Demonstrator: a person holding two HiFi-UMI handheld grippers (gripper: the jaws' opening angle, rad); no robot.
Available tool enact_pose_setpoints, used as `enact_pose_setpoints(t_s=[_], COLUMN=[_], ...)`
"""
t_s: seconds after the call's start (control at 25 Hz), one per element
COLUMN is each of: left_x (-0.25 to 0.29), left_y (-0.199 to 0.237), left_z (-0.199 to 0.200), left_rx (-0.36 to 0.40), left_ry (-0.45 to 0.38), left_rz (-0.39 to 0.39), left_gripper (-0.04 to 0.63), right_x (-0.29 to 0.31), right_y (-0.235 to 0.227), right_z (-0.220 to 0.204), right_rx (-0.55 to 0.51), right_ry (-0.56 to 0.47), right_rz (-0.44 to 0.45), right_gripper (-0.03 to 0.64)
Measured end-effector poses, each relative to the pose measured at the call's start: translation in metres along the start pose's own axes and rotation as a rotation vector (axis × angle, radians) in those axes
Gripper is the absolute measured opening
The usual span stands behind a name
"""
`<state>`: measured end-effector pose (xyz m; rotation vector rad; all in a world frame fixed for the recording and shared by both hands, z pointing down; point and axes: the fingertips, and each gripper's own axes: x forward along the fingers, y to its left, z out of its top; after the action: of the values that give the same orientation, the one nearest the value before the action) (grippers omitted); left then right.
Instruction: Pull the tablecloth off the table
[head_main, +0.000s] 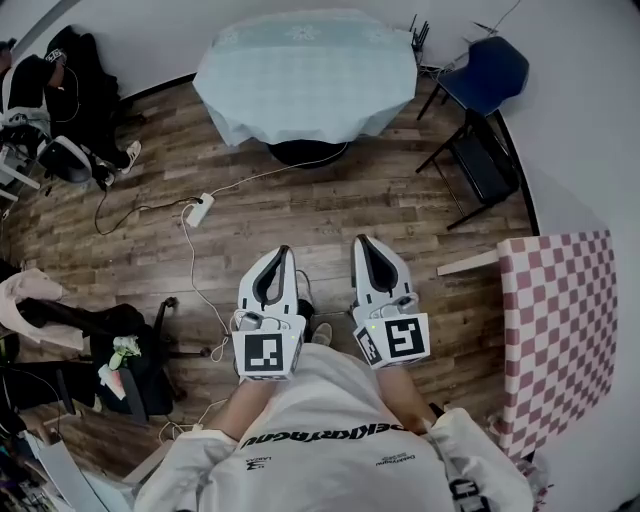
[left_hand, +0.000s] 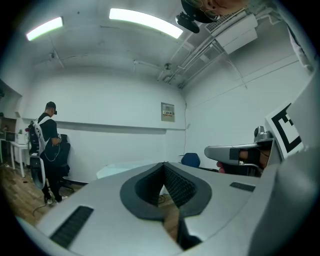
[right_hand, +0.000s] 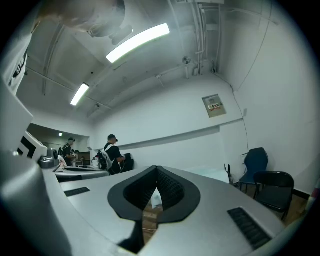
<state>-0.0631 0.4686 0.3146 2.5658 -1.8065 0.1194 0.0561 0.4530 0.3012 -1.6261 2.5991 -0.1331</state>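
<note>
Pale-blue tablecloth (head_main: 305, 75) beyond power strip (head_main: 200, 209), cable (head_main: 245, 180); left gripper (head_main: 285, 252), right gripper (head_main: 361, 242) closed, empty.

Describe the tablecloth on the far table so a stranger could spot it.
Cross the wooden floor to the dark blue chair at the far side. Just left of it hangs the tablecloth, pale blue-green, unlike the pink-and-white checked cloth at the right edge.

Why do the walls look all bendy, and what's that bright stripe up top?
Head view: the wide lens bows the floor and tablecloth. Left gripper view: ceiling lamps glare white. Right gripper view: a lamp glares too, with dark rounded corners.
</note>
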Motion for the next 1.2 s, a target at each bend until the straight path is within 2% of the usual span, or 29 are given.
enact_pose_setpoints(t_s=[0.24, 0.48, 0.68, 0.8, 1.2], left_x=[0.017, 0.063, 0.107, 0.141, 0.289], left_y=[-0.001, 0.01, 0.034, 0.053, 0.122], left_z=[-0.01, -0.023, -0.025, -0.02, 0.014], left_rx=[-0.015, -0.045, -0.042, -0.06, -0.073], left_ry=[0.014, 0.022, -0.017, -0.007, -0.012], left_rz=[-0.017, 0.002, 0.029, 0.043, 0.045], left_gripper=[0.015, 0.015, 0.015, 0.015, 0.015], right_x=[0.014, 0.047, 0.099, 0.137, 0.285], right_y=[-0.009, -0.038, -0.059, -0.072, -0.139], right_z=[-0.001, -0.012, -0.015, -0.015, -0.002], right_rx=[0.001, -0.024, -0.034, -0.033, 0.011], right_ry=[-0.016, 0.016, 0.034, 0.047, 0.093], right_rz=[-0.007, -0.024, -0.017, -0.012, -0.041], right_gripper=[0.035, 0.035, 0.037, 0.037, 0.037])
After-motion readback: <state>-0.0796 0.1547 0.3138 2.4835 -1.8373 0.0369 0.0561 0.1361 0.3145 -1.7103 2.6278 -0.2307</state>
